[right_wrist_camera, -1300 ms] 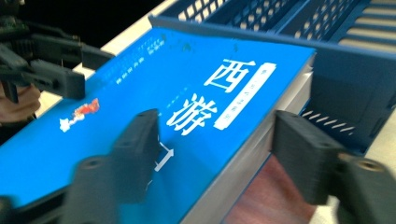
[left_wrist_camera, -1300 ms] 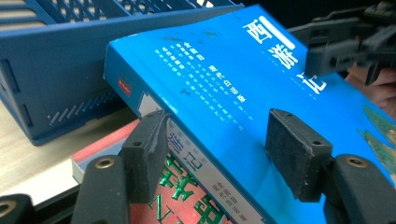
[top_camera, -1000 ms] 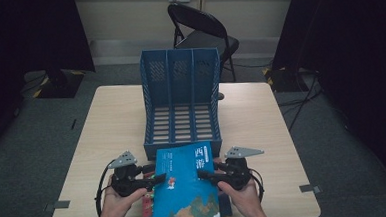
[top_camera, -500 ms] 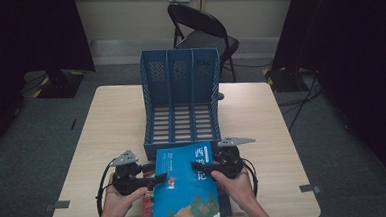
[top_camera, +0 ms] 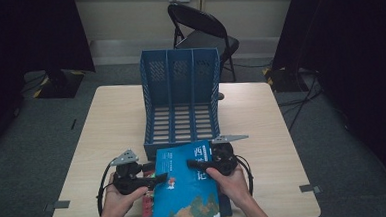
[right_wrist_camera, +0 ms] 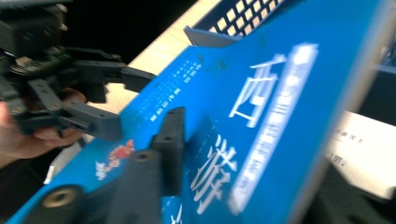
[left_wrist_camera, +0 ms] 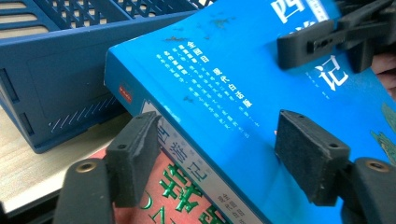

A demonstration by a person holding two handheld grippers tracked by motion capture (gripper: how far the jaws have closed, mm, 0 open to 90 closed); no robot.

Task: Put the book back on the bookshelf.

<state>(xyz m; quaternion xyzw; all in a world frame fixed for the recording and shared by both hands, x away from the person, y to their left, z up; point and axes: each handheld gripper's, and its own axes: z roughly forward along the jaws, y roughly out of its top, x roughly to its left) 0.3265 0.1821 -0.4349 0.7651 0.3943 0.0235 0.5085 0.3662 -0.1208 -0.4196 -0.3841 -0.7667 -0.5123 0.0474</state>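
A: Between the left gripper's (left_wrist_camera: pixel 219 158) jaws, what is seen?
B: The spine corner of the blue book (top_camera: pixel 187 189) is straddled. One pad sits at the spine side, over a red book (left_wrist_camera: pixel 187 200) lying underneath; the other pad rests over the blue cover. The jaws are spread wide and have just been opening. No squeeze on the book is seen.

A: And the right gripper (top_camera: pixel 196 164)?
B: Its upper jaw is laid flat on the blue cover, beside the white title characters. The lower jaw is hidden under the book. The jaws have just been closing, with the book's right edge between them. It is read as clamped on the blue book.

A: Where is the book placed?
B: It is held tilted at the near table (top_camera: pixel 106 123) edge, just in front of the blue file rack (top_camera: pixel 180 101). Its far corner is touching or nearly touching the rack's front lip; which, cannot be told.

A: Anything else?
B: A white printed sheet (right_wrist_camera: pixel 369 149) is seen beyond the right jaw.
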